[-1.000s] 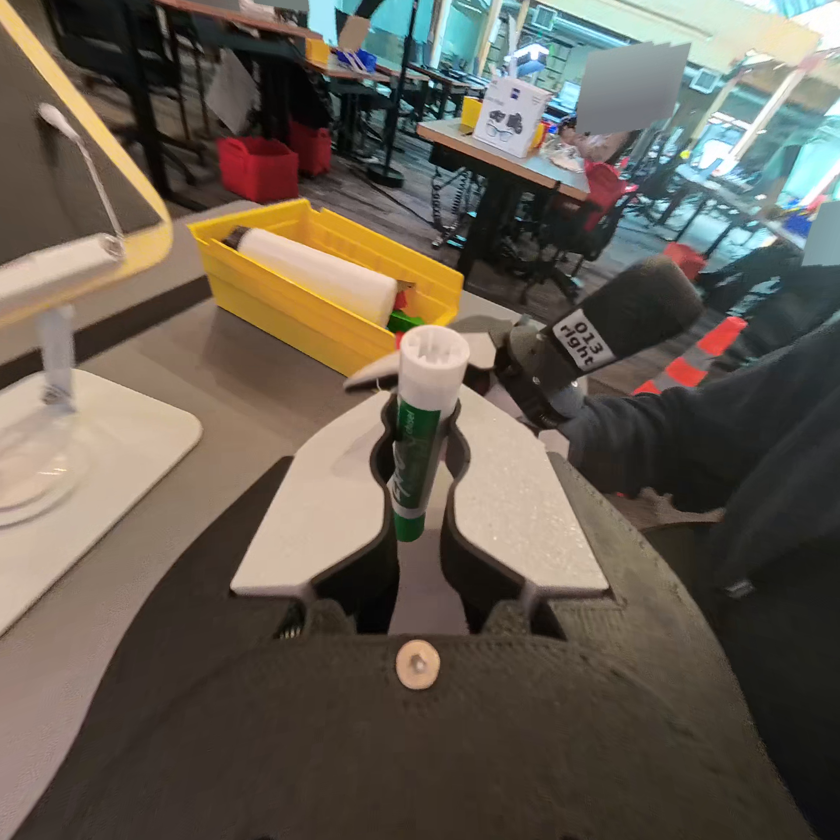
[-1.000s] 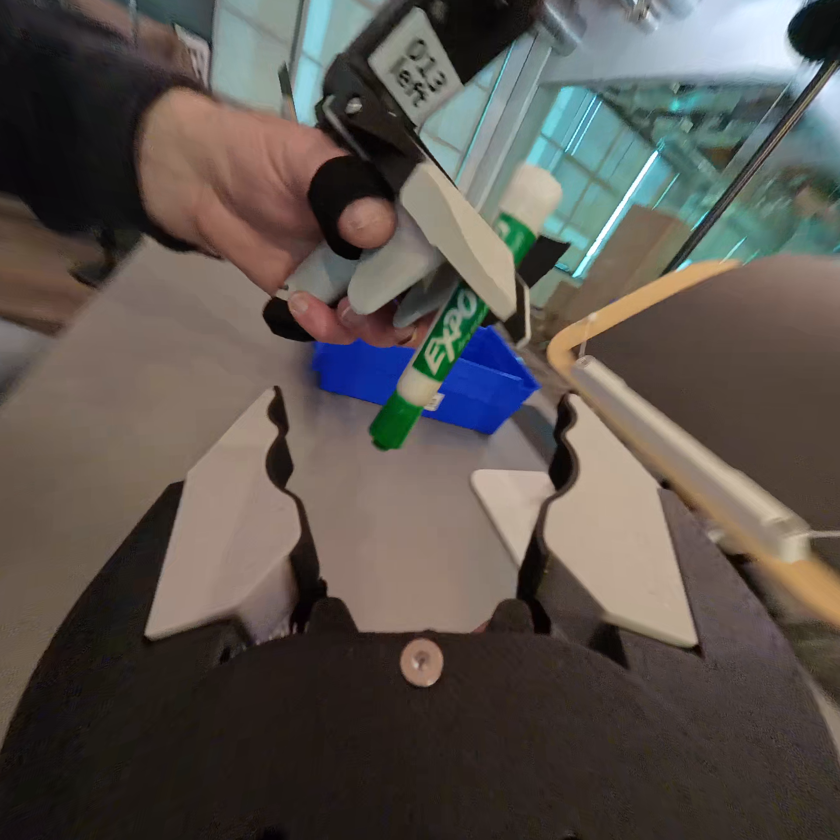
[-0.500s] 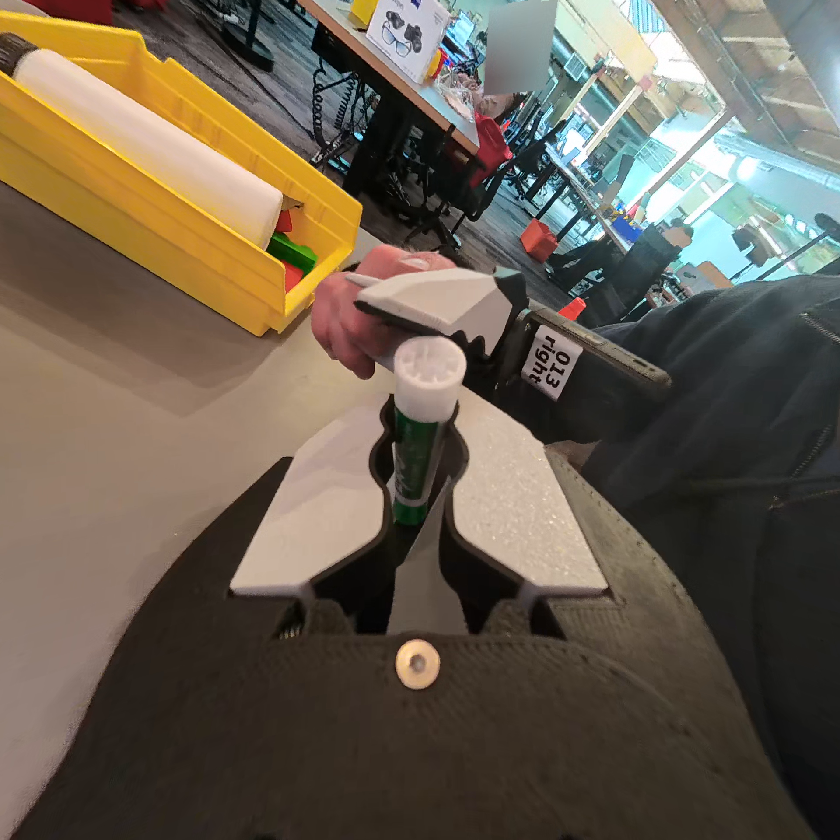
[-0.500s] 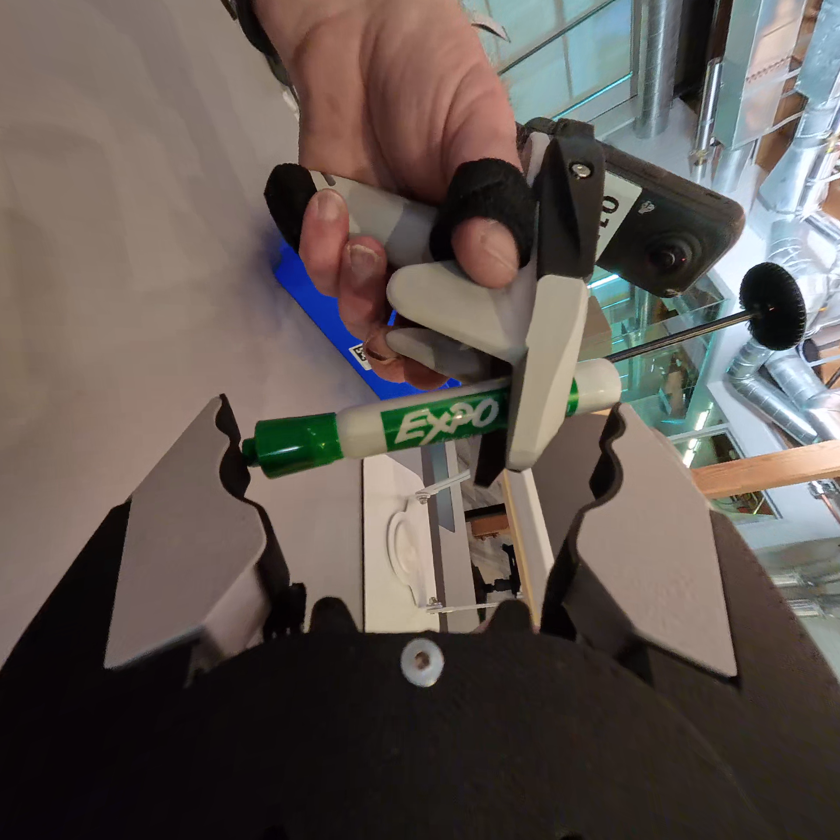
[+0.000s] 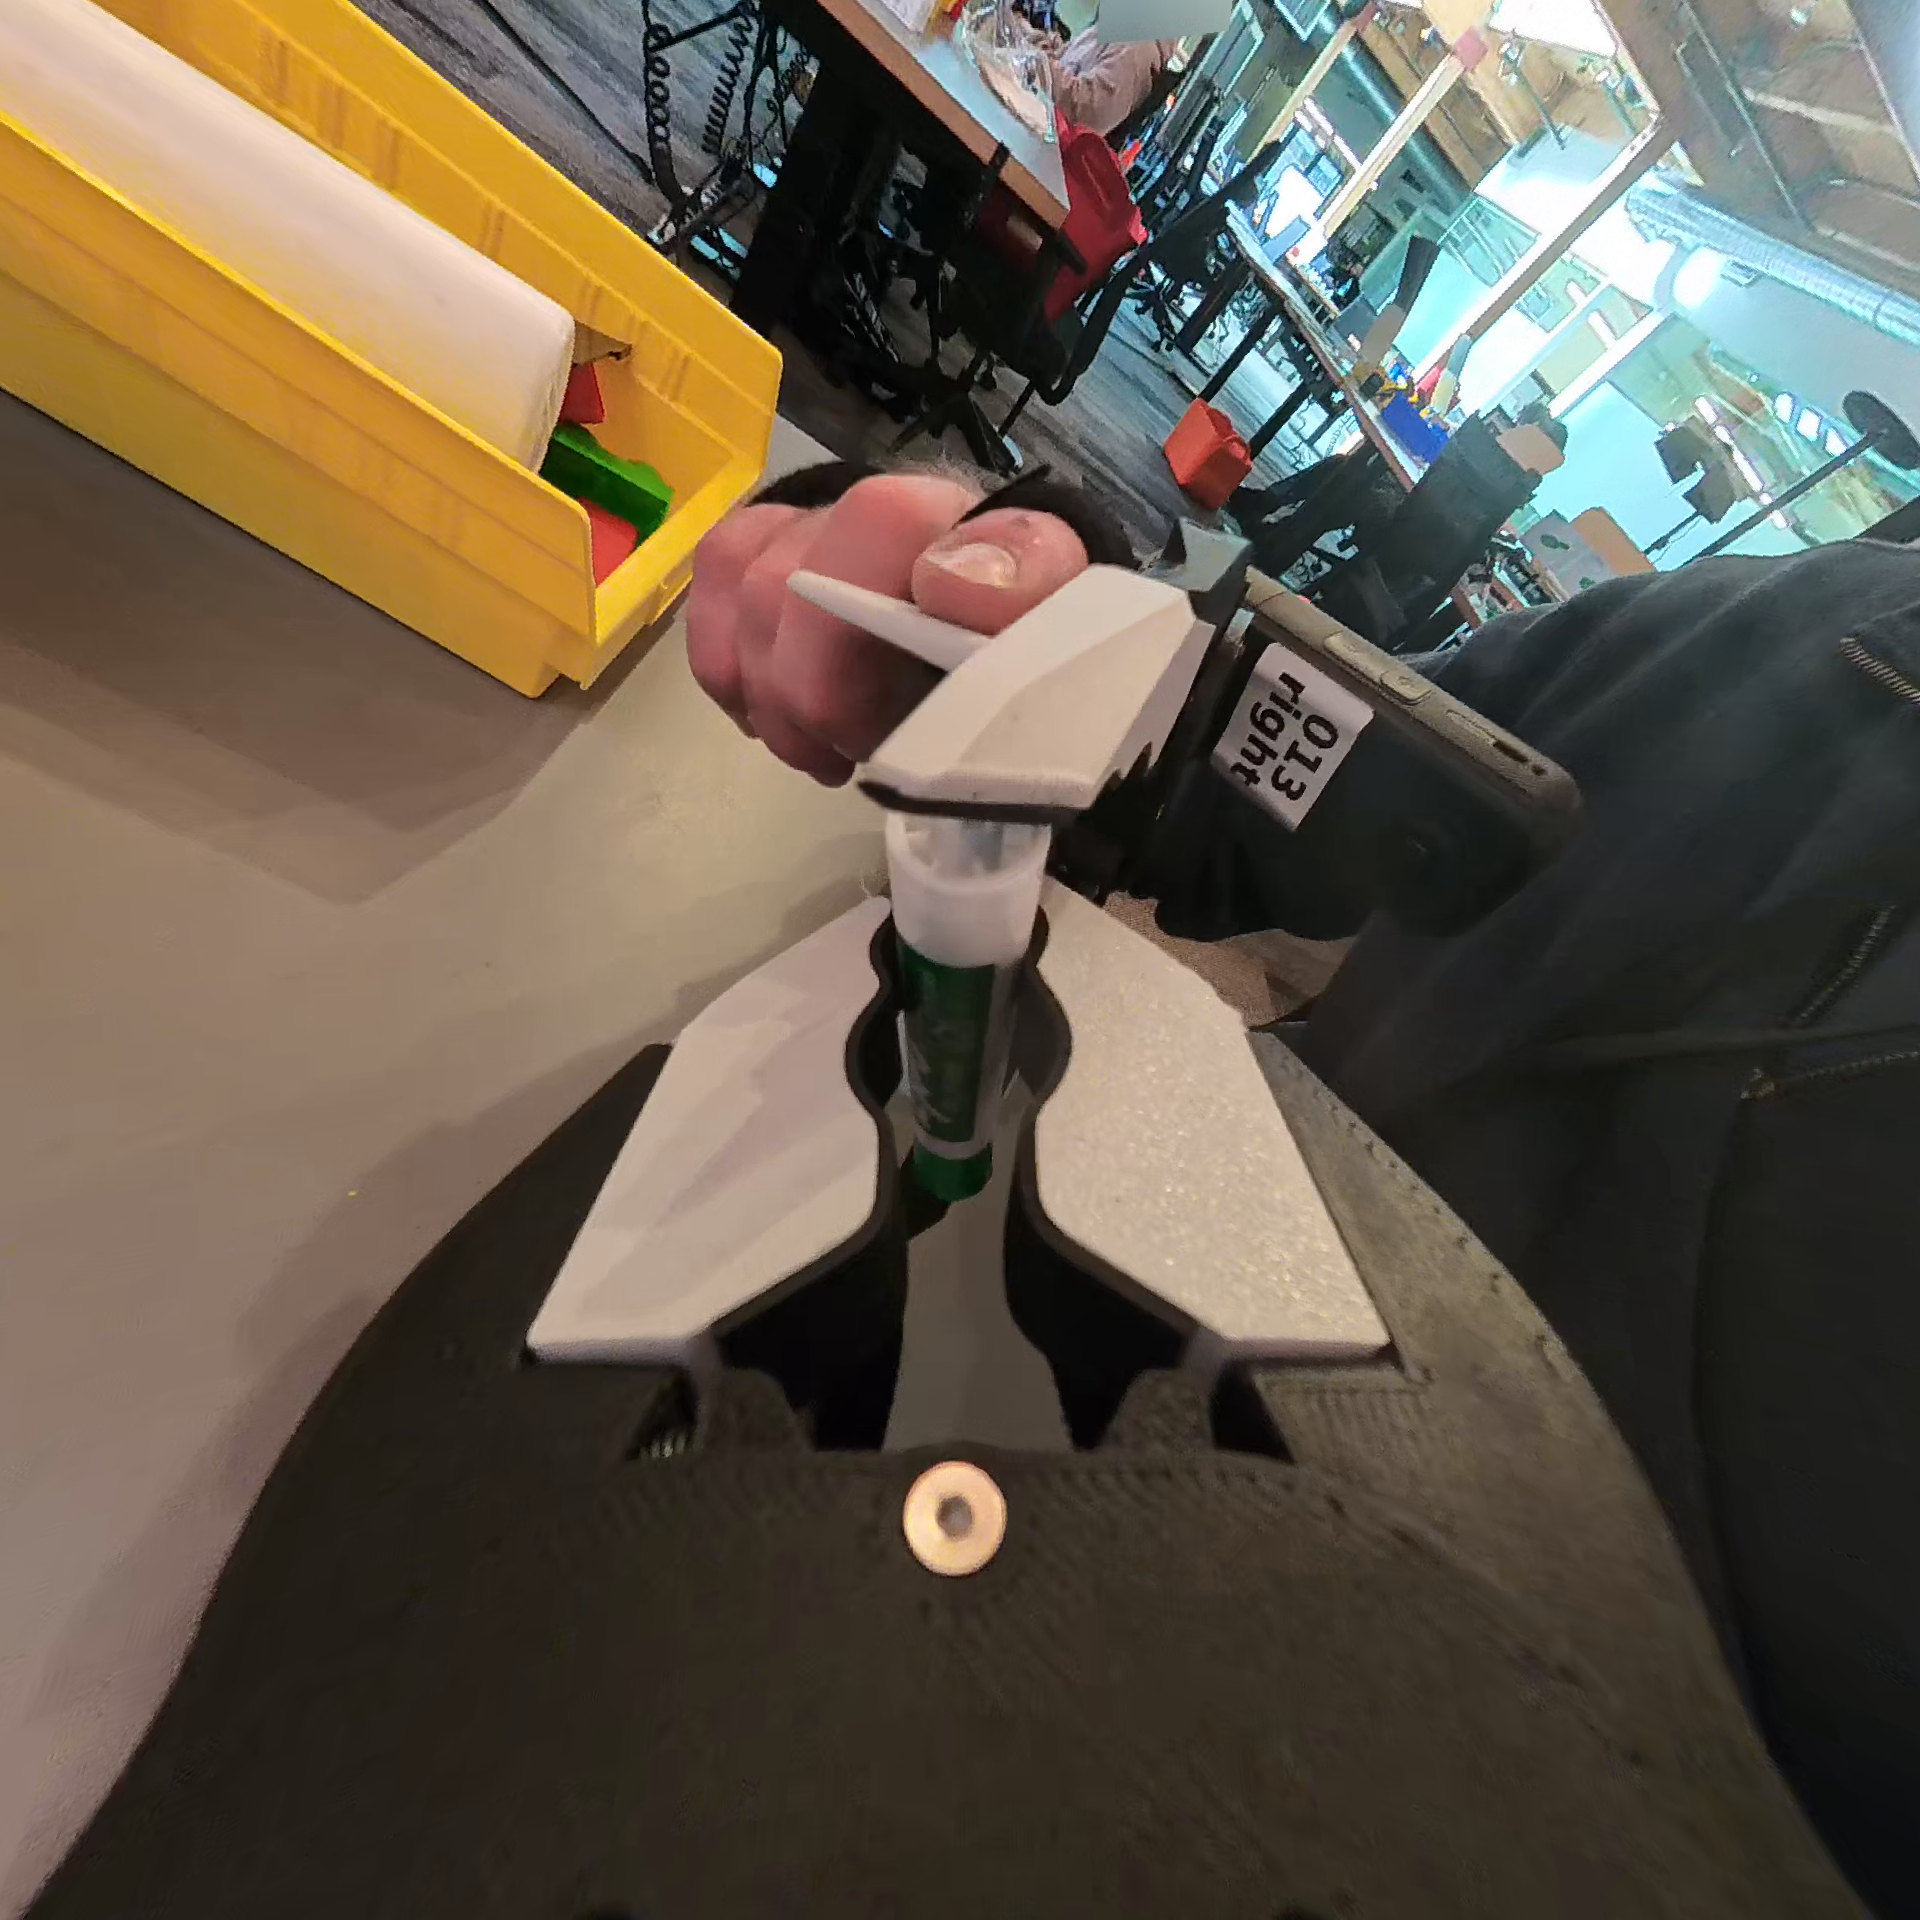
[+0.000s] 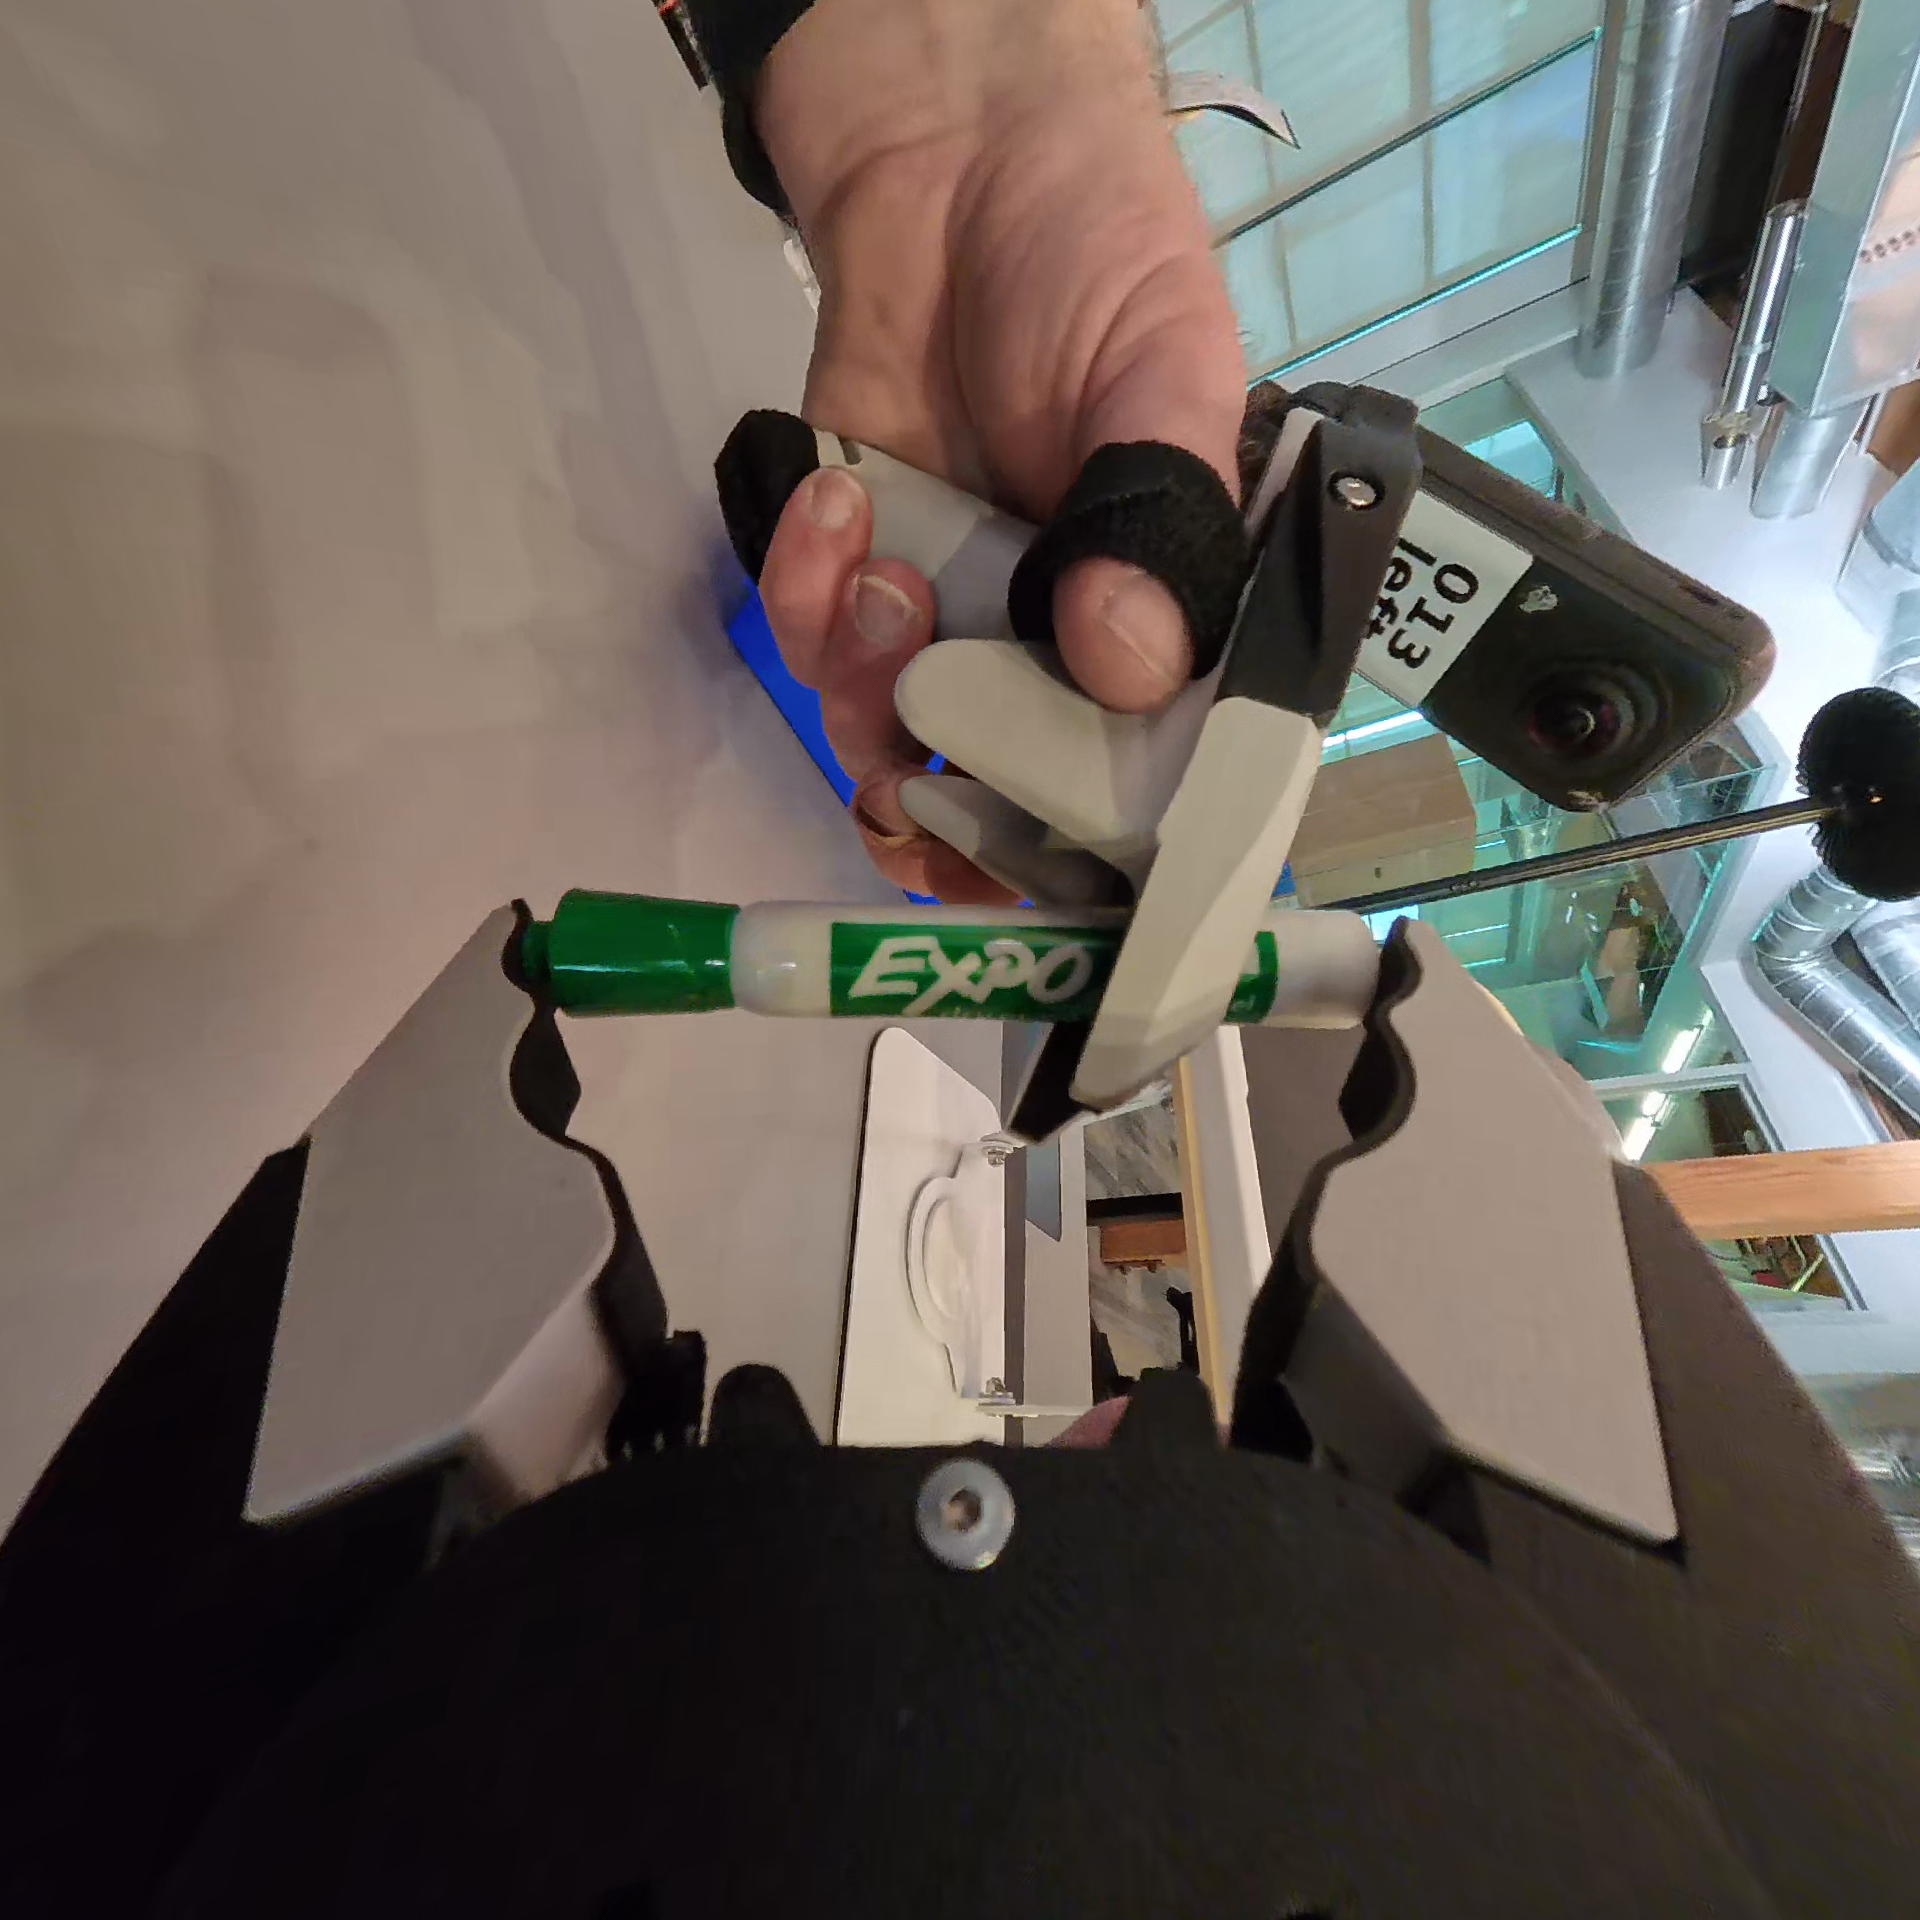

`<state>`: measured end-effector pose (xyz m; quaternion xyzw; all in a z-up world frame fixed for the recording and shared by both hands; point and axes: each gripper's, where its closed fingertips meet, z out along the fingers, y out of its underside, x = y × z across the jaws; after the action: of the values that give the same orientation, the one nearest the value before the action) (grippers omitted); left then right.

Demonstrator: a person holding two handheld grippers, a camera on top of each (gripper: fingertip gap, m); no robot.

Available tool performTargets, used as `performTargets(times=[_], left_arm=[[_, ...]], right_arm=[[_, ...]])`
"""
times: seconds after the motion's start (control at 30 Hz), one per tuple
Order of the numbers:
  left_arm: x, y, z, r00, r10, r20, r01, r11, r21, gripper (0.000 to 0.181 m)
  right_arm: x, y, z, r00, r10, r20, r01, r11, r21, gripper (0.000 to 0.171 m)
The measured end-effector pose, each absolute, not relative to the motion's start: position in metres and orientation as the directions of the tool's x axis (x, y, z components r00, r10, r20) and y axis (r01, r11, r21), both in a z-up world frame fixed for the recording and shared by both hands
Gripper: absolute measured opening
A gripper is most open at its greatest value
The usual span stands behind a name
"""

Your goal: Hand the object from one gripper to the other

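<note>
While the left tool point(image 5: 956, 1049) clamps the marker point(image 6: 935, 971), it lies crosswise between the spread right tool point(image 6: 951, 977) fingers

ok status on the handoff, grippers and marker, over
Left gripper shut on marker. Right gripper open, fingertips at both marker ends, lengthwise. Nothing in the way.

The green marker point(image 6: 935, 971) bears white lettering; both cameras point(image 6: 1590, 717) carry printed stickers point(image 5: 1288, 740).

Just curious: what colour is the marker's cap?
Green, on a white barrel; the marker shows best in the right wrist view.
</note>
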<state>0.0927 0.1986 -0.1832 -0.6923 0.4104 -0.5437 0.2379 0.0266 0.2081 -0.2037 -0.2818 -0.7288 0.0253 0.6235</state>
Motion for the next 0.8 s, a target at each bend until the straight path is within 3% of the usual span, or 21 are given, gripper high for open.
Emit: performTargets(times=[0.37, 0.47, 0.67, 0.8], left_arm=[[0.094, 0.198, -0.178, 0.041, -0.828, 0.56, -0.272, -0.548, -0.791, 0.02], [0.095, 0.201, -0.173, 0.061, -0.856, 0.513, -0.252, -0.511, -0.822, 0.043], [0.086, 0.216, -0.176, 0.219, -0.962, 0.164, -0.297, -0.226, -0.928, 0.075], [0.081, 0.216, -0.181, 0.256, -0.958, -0.133, -0.407, 0.018, -0.913, 0.09]], right_arm=[[0.028, 0.209, -0.199, -0.02, 0.461, 0.887, 0.396, 0.819, -0.416, 0.148], [0.032, 0.214, -0.198, 0.013, 0.507, 0.862, 0.4, 0.787, -0.469, 0.148], [0.045, 0.226, -0.186, 0.129, 0.68, 0.722, 0.341, 0.653, -0.676, 0.148], [0.053, 0.227, -0.177, 0.162, 0.784, 0.6, 0.238, 0.559, -0.794, 0.148]])
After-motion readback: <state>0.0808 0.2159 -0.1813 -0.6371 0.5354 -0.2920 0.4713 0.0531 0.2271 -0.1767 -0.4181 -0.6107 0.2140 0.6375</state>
